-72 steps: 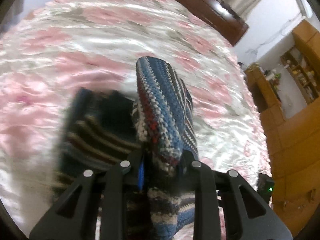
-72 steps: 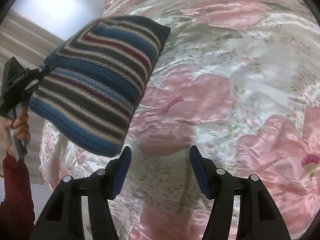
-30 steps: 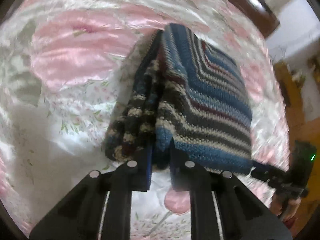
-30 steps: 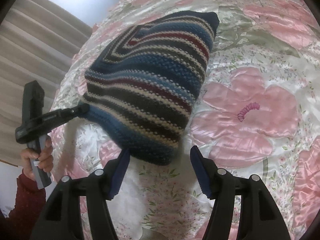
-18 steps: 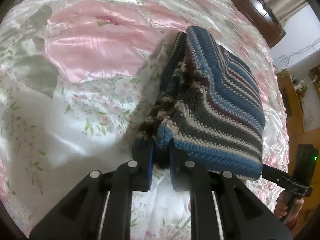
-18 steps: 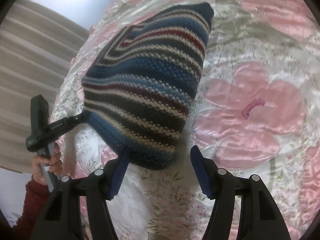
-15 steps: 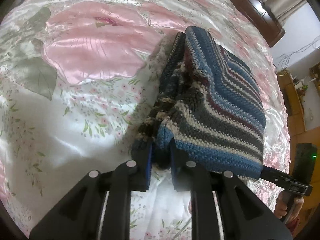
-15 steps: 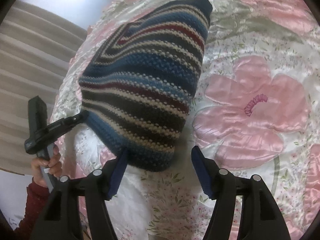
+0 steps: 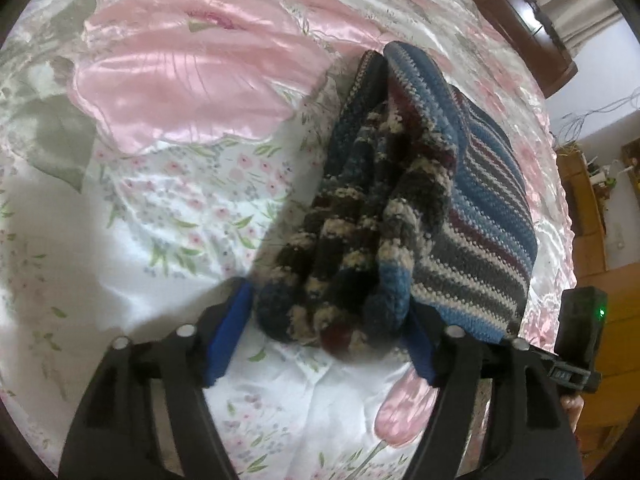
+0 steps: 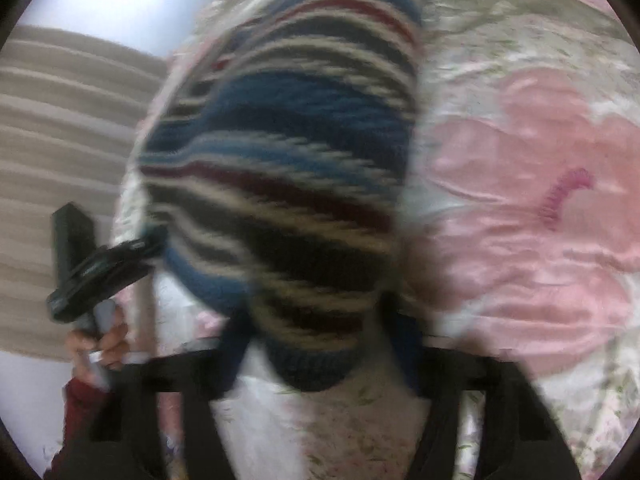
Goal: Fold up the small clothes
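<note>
Two views, left wrist first. Left gripper (image 9: 326,328) now has its blue pads spread wide, w/ the bunched edge of the striped knit (image 9: 400,216) sitting loose between them, not pinched. Half a sec ago those pads were squeezed together on that same edge, so it looks like a release. Knit is down on the bed (image 9: 168,216), folded over on itself, layers stacked, far corner pointing away. My read: this fold is basically set down, and next comes flattening or another fold. At the right edge of this view, the other handheld unit (image 9: 580,336) w/ a green light shows just beside the knit.

Right wrist view: heavy blur, so this tool is moving fast. Right gripper (image 10: 320,356) fingers appear wide apart, w/ the near blue hem of the knit (image 10: 280,184) between them, much closer than a moment ago, when the hem only neared the left finger. Whether pads touch the cloth, can't tell. The left gripper (image 10: 100,264) is seen from outside here, tip at the knit's left edge, held by a hand (image 10: 96,344) in a red sleeve.

This view gives the knit's broad striped face & the person's hand; left view alone shows the stacked layers & the opened pads clearly.
</note>
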`<action>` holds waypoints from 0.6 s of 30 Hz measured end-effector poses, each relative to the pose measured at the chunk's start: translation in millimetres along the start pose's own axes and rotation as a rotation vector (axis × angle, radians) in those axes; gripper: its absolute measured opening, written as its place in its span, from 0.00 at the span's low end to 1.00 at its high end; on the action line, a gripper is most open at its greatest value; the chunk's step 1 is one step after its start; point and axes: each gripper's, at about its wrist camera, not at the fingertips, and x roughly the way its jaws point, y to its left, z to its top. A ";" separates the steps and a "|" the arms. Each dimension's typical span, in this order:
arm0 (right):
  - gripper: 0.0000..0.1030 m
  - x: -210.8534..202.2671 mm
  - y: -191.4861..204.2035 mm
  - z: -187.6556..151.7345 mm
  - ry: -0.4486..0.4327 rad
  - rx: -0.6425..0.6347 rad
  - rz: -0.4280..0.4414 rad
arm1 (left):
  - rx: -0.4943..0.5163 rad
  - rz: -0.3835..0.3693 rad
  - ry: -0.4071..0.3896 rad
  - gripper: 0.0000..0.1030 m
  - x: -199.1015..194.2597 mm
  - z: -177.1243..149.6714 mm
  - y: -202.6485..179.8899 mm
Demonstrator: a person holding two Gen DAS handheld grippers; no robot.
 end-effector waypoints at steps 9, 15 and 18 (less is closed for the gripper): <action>0.26 -54.8 26.9 -10.1 -0.077 -0.129 -0.098 | 0.036 -0.046 0.023 0.34 -3.8 -15.1 -23.8; 0.27 -20.3 -0.4 -15.6 0.017 -0.091 -0.165 | 0.016 -0.044 0.034 0.40 16.5 -21.1 -17.8; 0.36 -25.2 4.6 -11.1 0.022 -0.117 -0.163 | 0.037 -0.034 0.036 0.54 9.5 -19.5 -21.6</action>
